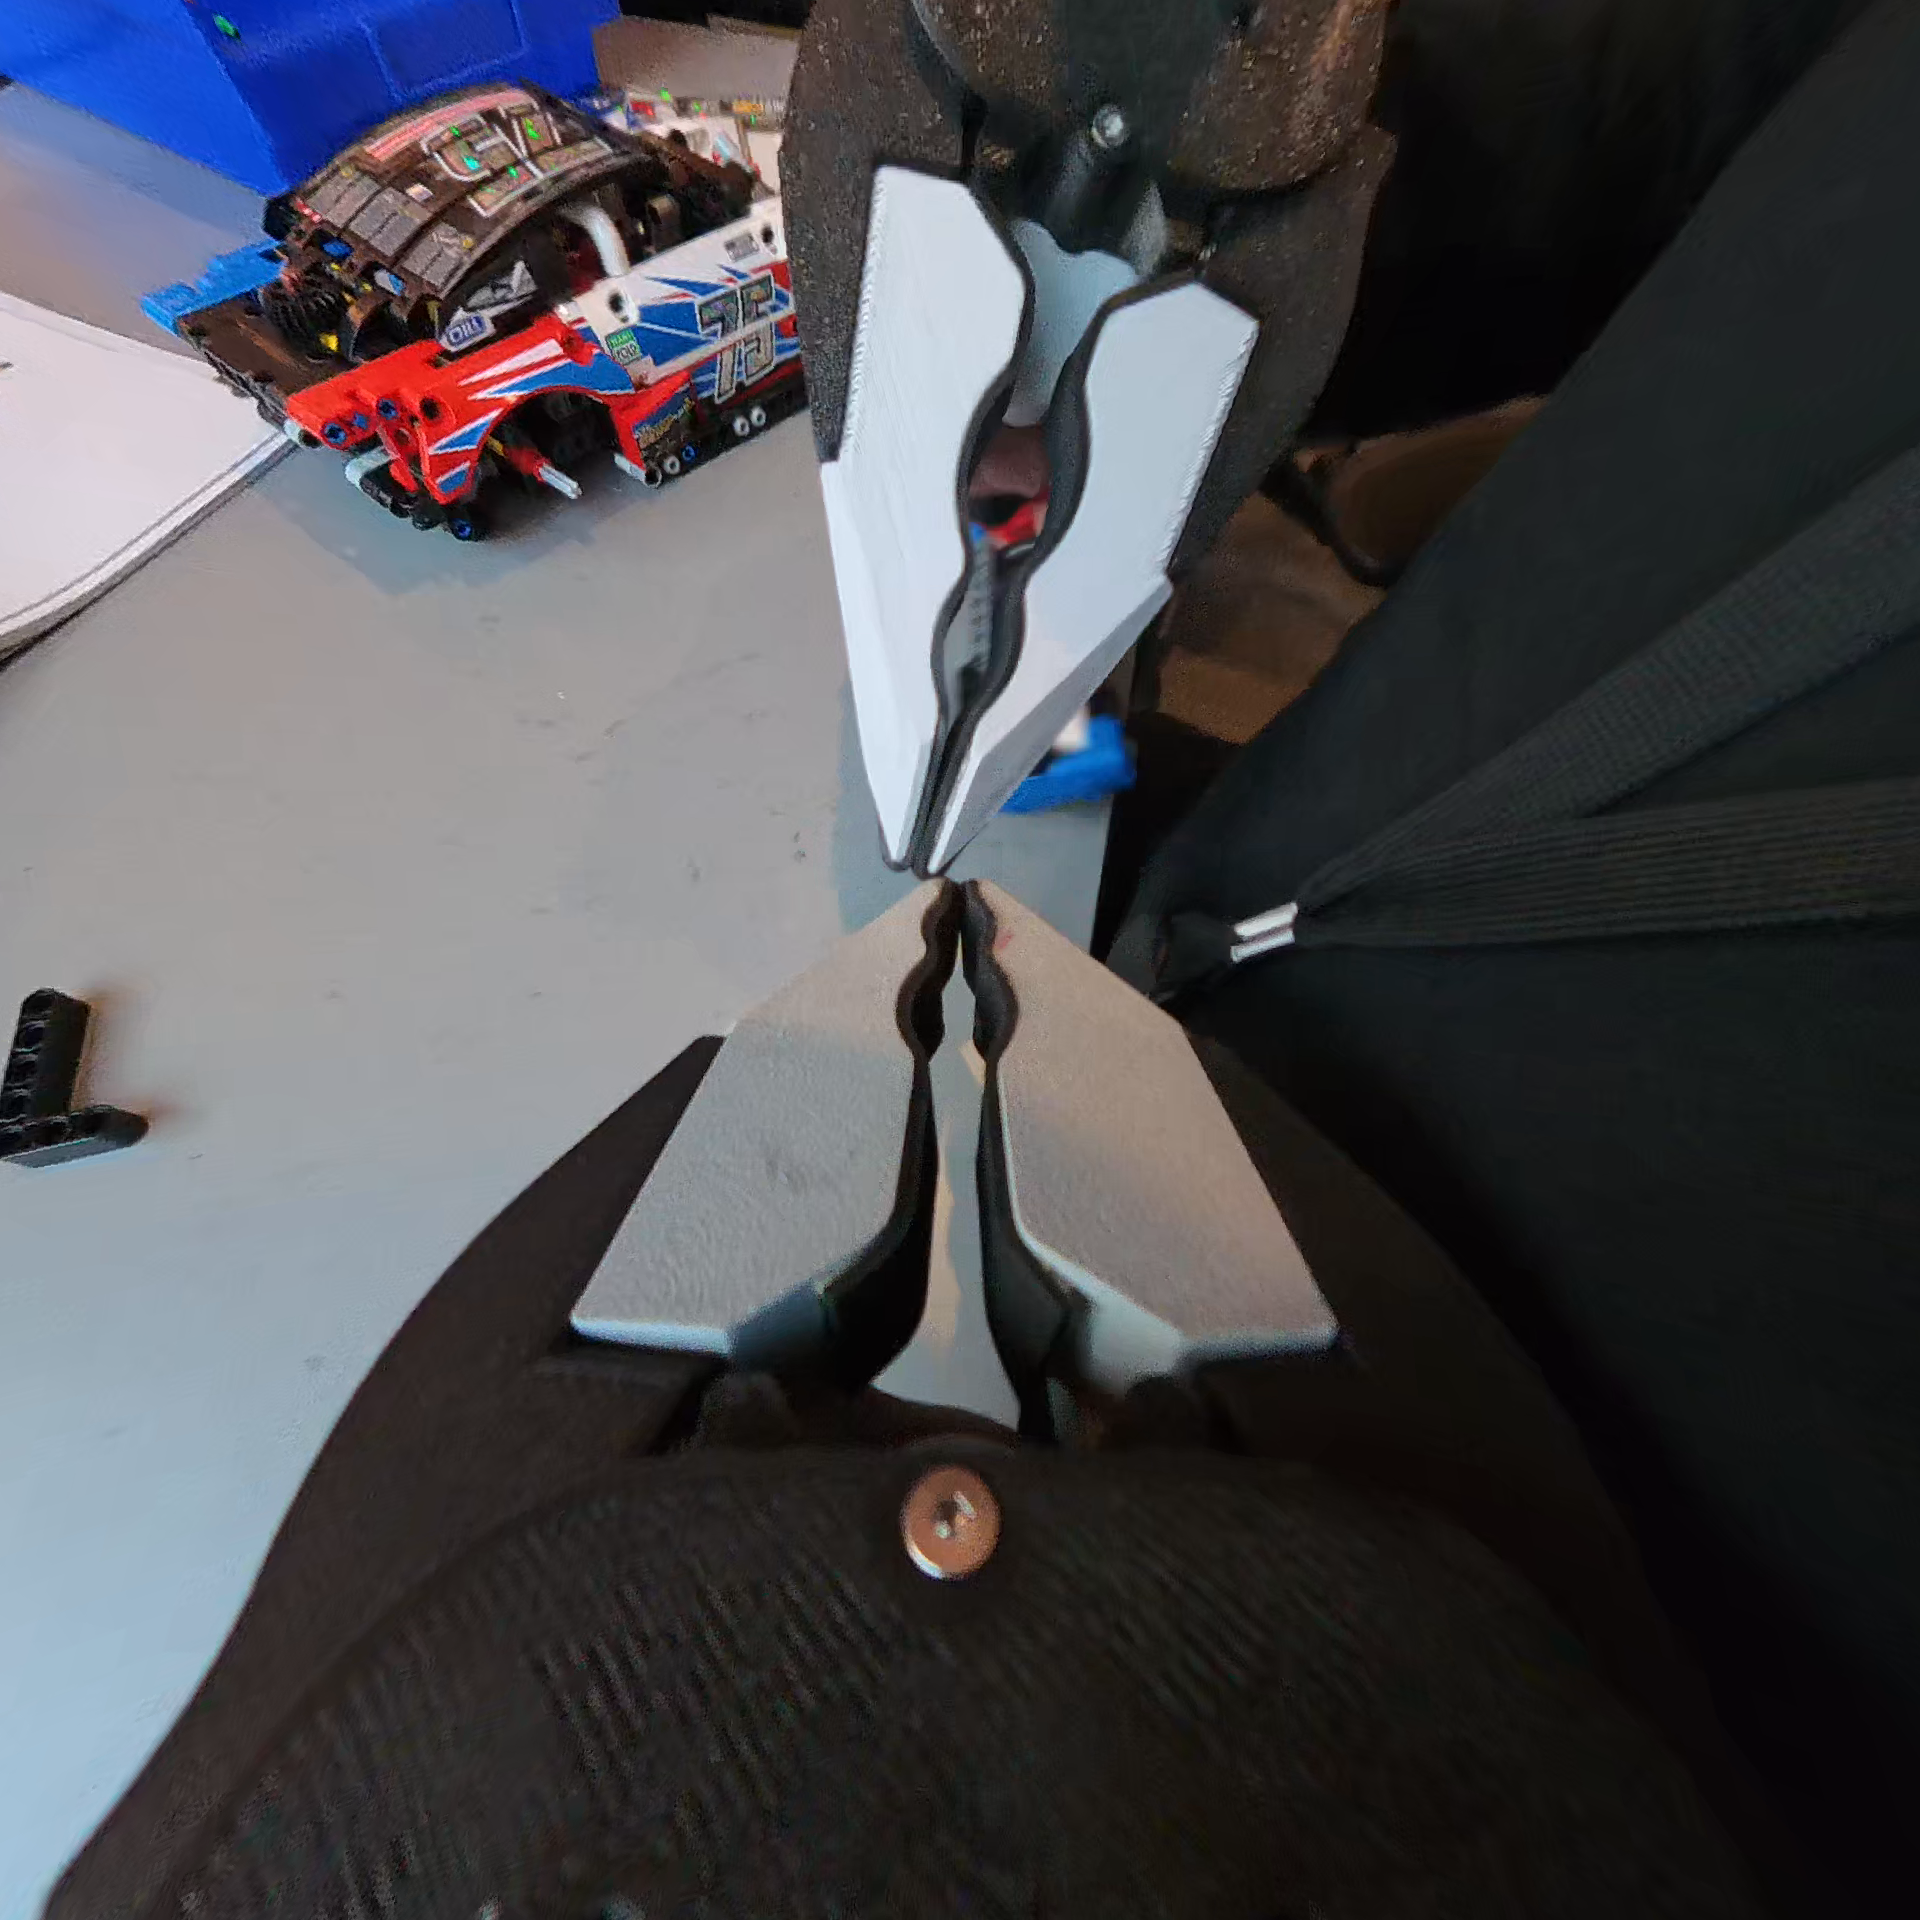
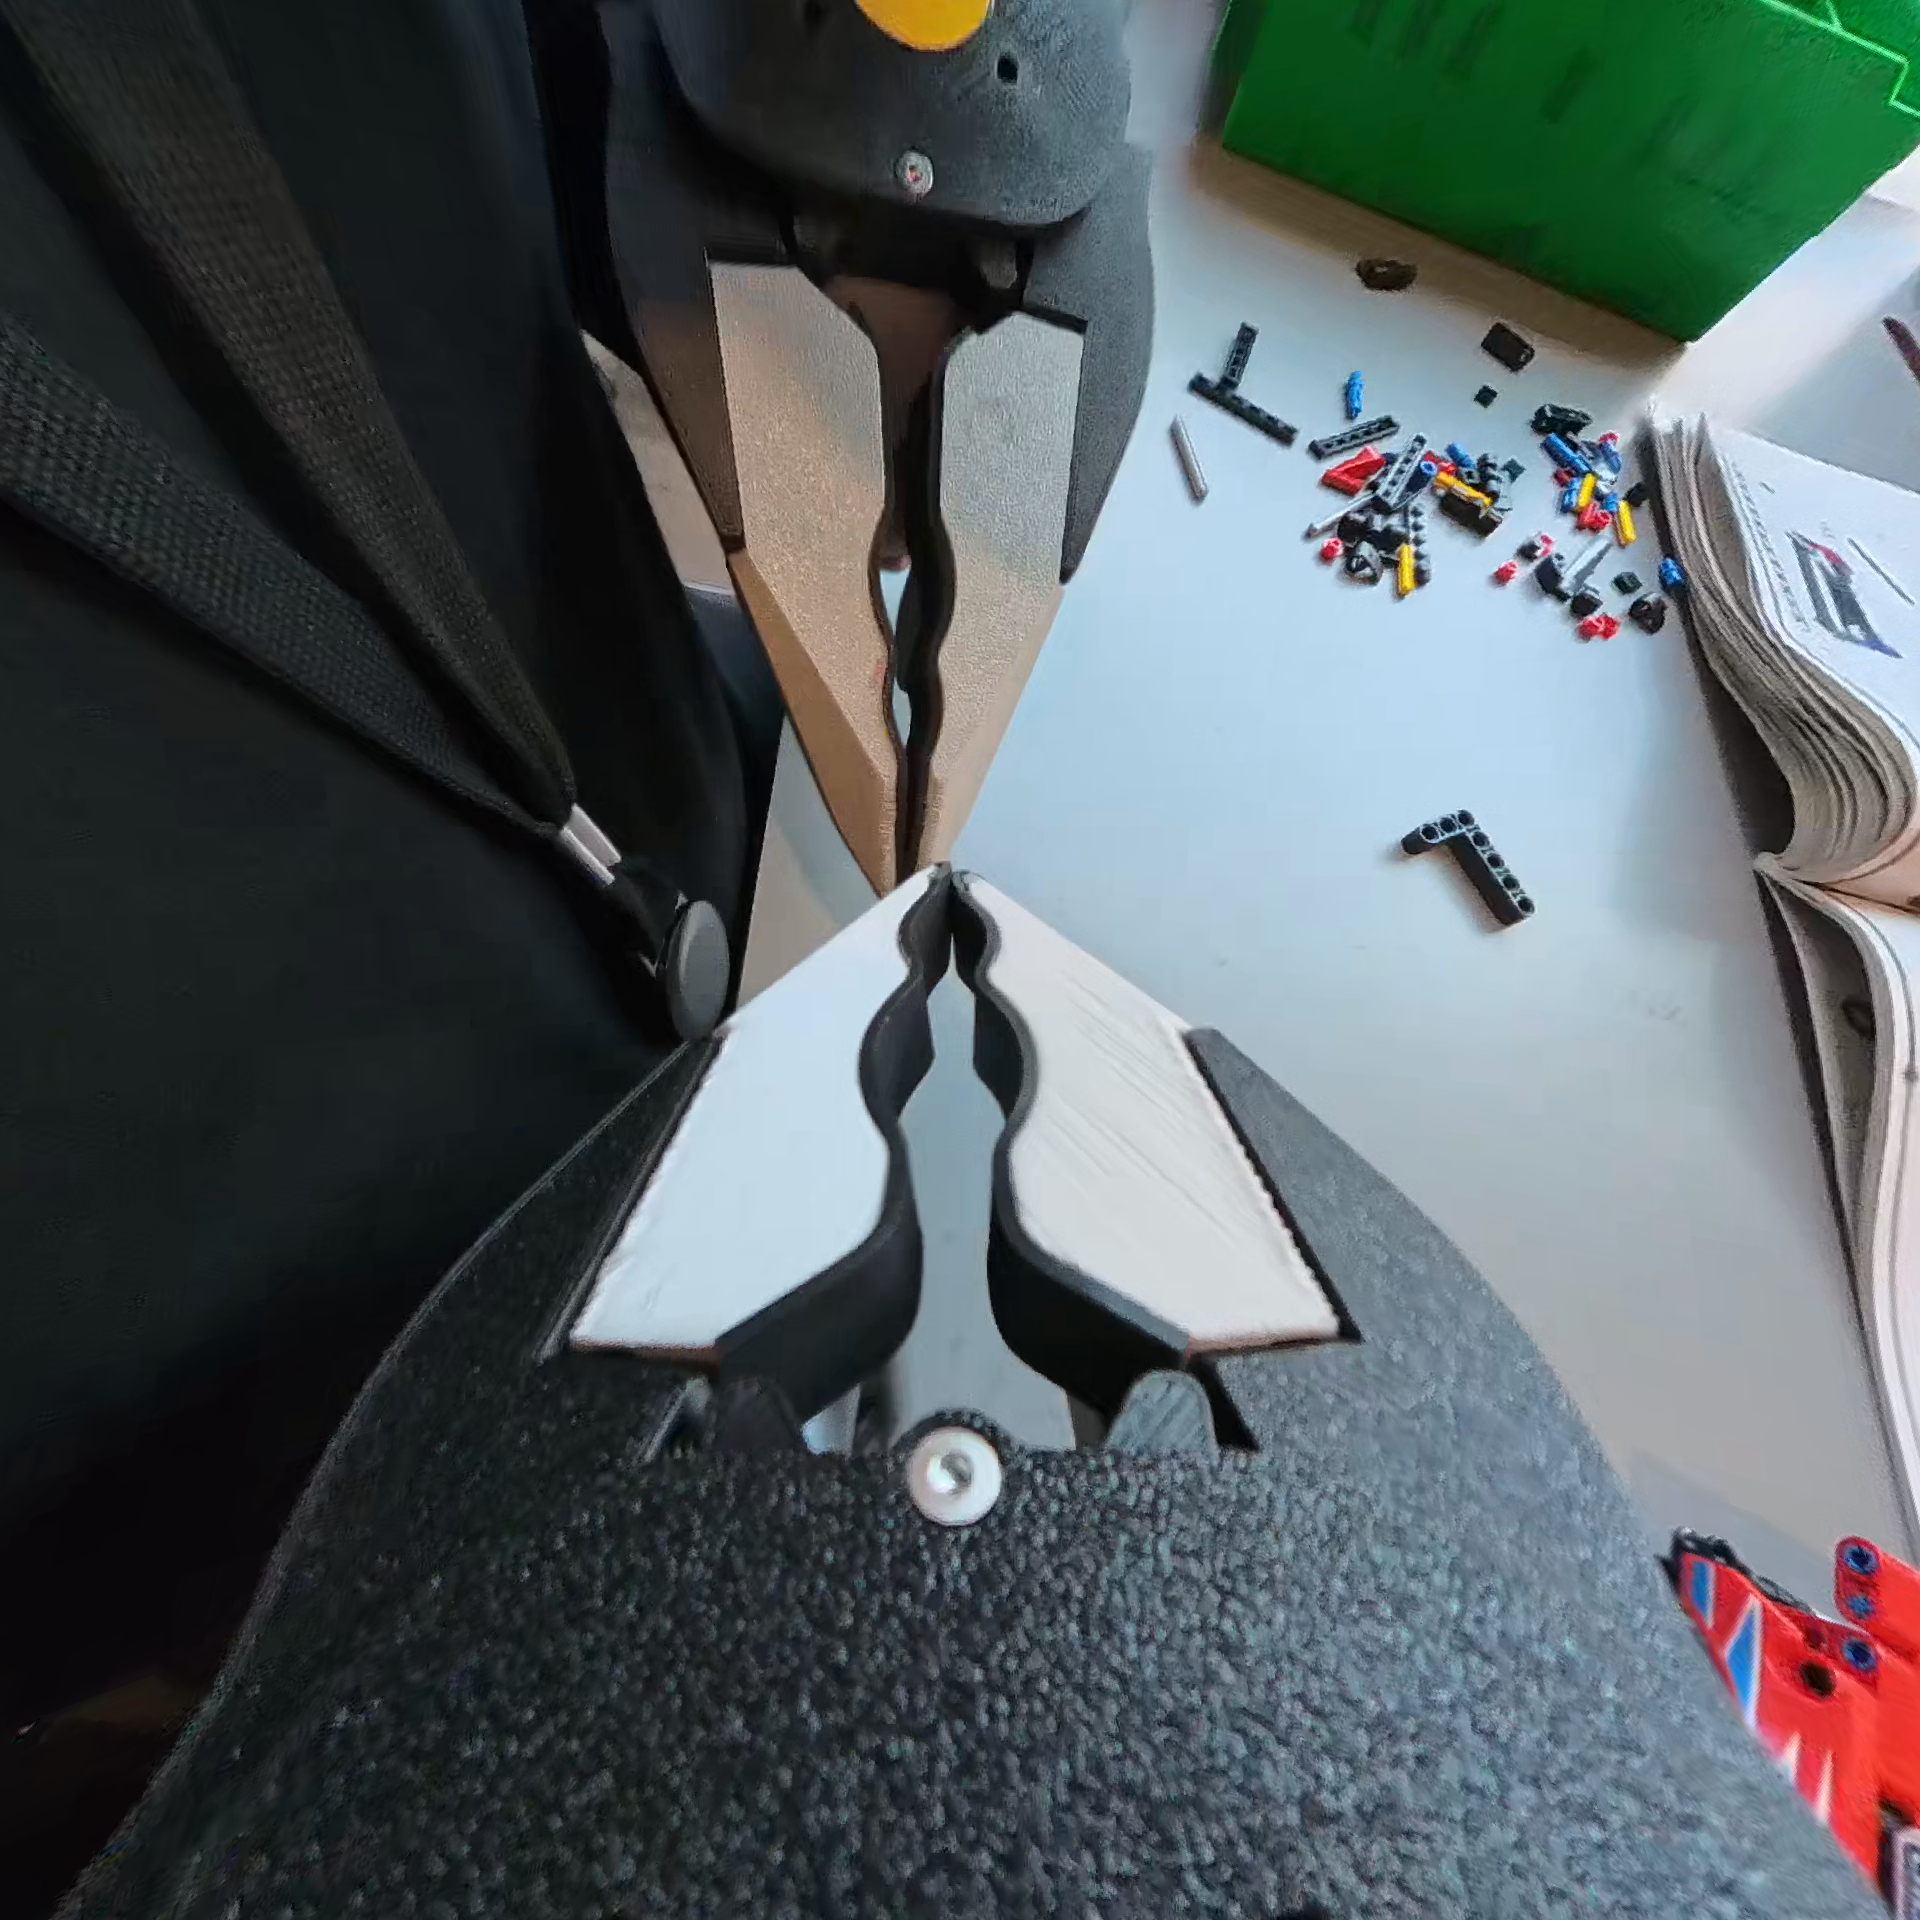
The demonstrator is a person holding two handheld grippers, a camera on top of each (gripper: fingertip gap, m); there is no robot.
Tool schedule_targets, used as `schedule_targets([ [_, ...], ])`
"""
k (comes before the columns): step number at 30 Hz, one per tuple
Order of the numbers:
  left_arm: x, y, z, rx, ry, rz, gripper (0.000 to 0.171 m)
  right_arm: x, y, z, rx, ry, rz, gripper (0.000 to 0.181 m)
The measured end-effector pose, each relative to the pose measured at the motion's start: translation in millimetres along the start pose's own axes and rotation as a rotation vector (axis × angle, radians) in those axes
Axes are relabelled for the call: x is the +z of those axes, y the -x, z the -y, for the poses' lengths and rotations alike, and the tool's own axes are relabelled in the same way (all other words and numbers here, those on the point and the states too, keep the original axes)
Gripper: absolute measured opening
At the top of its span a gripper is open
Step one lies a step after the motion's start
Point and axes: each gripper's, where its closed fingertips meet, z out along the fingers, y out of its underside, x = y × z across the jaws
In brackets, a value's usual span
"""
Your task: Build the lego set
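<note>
Race number and sponsor stickers on lego car point(image 1: 665, 343), print on open booklet point(image 2: 1829, 613)

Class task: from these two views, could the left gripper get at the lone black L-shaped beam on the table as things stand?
Probably yes. The black L-shaped beam lies alone on bare table, nothing on or beside it. The left gripper, jaws shut and empty, must first open.

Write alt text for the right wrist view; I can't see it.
The right gripper and left gripper meet tip to tip, both shut and empty, beside a person's black clothing. On the grey table lie a black L-shaped beam, scattered small pieces and an open instruction booklet.
</note>
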Motion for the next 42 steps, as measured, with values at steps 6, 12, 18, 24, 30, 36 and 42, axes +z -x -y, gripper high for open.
schedule_targets([
  [6,2,21,-11,-0.073,-0.004,0.065,0.000,-8,-40,-20,0.089,0.026,-0.092,0.000],
  [12,9,23,-36,-0.074,0.124,0.045,0.000,-95,-89,-24,0.288,-0.113,-0.276,0.011],
  [18,24,24,-37,-0.038,0.175,0.037,0.007,-197,-70,-52,0.340,-0.131,-0.516,0.018],
  [24,43,4,-36,-0.022,0.237,0.018,0.017,-289,-13,-91,0.461,-0.261,-0.763,0.018],
  [30,57,-27,-33,0.013,0.280,0.077,0.024,-364,73,-165,0.656,-0.403,-0.927,0.019],
  [36,87,-44,-19,0.107,0.231,0.197,0.048,-372,141,-331,0.944,-0.299,-0.966,0.025],
  [42,129,-66,9,0.051,0.105,0.028,0.064,-284,232,-534,1.497,0.022,-0.774,0.027],
])
